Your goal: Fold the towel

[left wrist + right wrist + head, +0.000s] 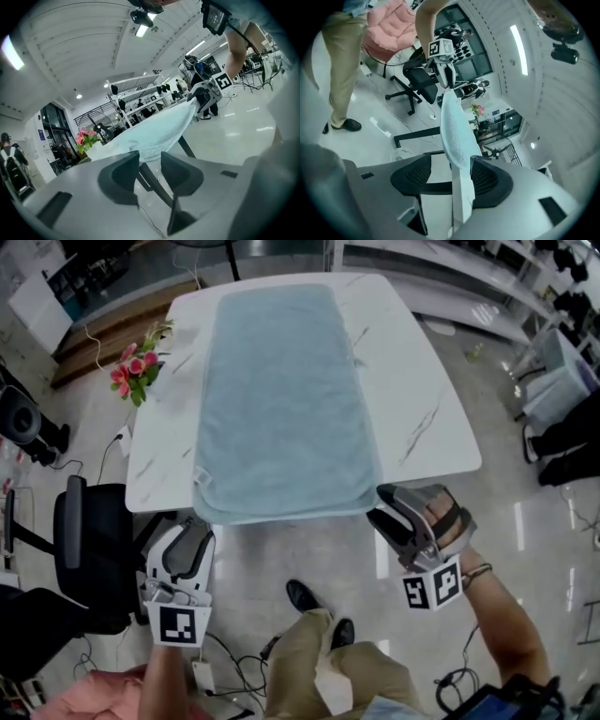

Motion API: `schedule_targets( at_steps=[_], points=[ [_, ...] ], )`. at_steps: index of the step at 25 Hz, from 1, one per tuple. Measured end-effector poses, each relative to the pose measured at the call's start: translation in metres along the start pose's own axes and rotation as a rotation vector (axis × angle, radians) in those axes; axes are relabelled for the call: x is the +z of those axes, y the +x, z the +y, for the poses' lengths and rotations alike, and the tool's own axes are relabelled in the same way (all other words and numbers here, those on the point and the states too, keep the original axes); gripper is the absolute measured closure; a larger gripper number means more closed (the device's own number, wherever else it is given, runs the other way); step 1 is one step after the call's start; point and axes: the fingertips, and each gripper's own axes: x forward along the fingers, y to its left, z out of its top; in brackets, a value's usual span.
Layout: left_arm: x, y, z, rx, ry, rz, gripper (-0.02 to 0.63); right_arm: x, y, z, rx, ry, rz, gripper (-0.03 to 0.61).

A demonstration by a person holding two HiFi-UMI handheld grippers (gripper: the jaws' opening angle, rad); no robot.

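Towel: the light blue towel [281, 399] lies lengthwise down the middle of the frame, apparently already doubled into a long strip; its near edge slightly overhangs the table's lower rim
Left gripper: the left gripper [190, 532] is at lower left, level with the table edge; its jaws are partly apart with nothing between them, and the towel's near left corner lies just ahead, untouched
Right gripper: the right gripper [386, 512] is at lower right, jaws spread wide; the towel's near right corner and the table edge stand between the pads, which do not press on them
Reason for placement: each tool sits at one near corner, judged to be the start points for carrying the near edge over to the far edge
Surface: white marble-veined table [422, 399], smooth and bare on both sides of the towel; the cloth should slide easily
Room: glossy pale floor [525, 521]; pink flowers [136, 367] by the table's upper left corner; black office chair [89, 531] at left; benches along the upper right
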Motion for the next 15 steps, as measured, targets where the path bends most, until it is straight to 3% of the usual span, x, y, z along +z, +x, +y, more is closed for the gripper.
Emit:
schedule_targets(
  at_steps=[3, 7, 11, 15],
  points=[
    [-0.005, 0.004, 0.002, -0.003, 0.003, -0.001, 0.459, 0.005, 0.009, -0.001, -0.029, -0.064, -0.023, 0.349],
    [-0.008, 0.007, 0.001, -0.03, -0.007, 0.016, 0.396, 0.019, 0.006, -0.015, -0.042, -0.025, -0.076, 0.546],
    [-0.008, 0.007, -0.004, -0.068, 0.019, 0.04, 0.304, 0.033, -0.003, -0.045, 0.012, 0.132, -0.114, 0.549],
    [-0.001, 0.01, -0.002, -0.062, 0.053, 0.033, 0.262, 0.043, -0.01, -0.082, 0.016, 0.202, -0.13, 0.549]
  ],
)
